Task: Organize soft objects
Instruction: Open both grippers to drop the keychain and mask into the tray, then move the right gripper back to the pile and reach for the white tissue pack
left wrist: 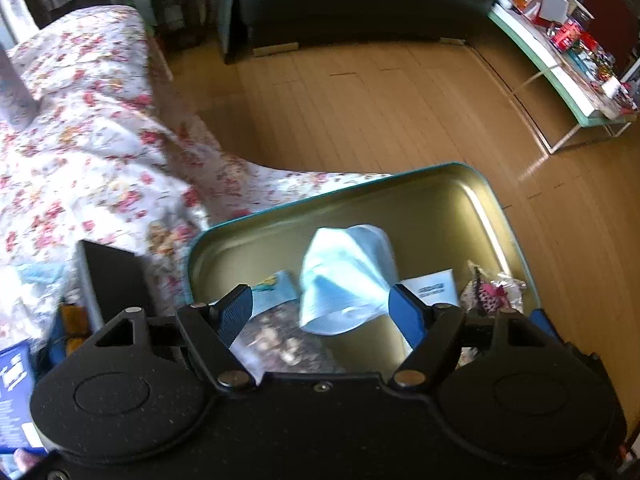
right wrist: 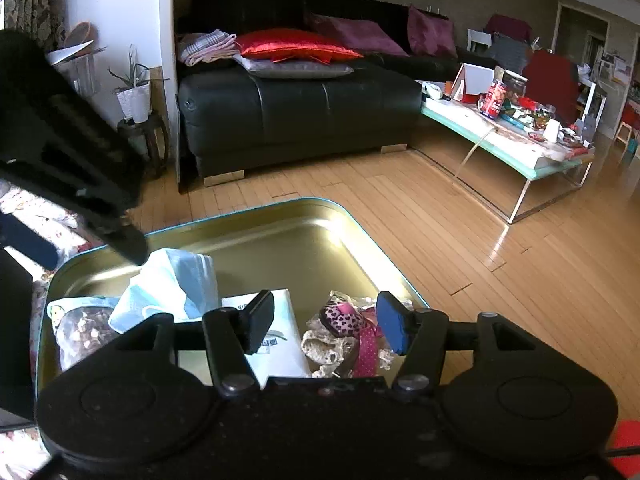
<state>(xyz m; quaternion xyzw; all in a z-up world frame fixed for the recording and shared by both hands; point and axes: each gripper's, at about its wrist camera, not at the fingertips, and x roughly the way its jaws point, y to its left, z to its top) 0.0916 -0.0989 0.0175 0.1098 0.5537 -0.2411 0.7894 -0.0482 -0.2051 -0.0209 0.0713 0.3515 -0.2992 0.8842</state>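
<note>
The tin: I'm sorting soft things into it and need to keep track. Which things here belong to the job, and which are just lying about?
Job:
tin
light blue cloth
pink spotted bundle
white packet
clear bag

Lying about:
sofa
red cushion
low table
potted plant

Face mask [left wrist: 344, 276] in tin [left wrist: 440, 200]

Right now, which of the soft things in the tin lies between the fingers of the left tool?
The light blue face mask. It lies crumpled between the open left tool, unlike the pink ribbon bundle further right.
</note>
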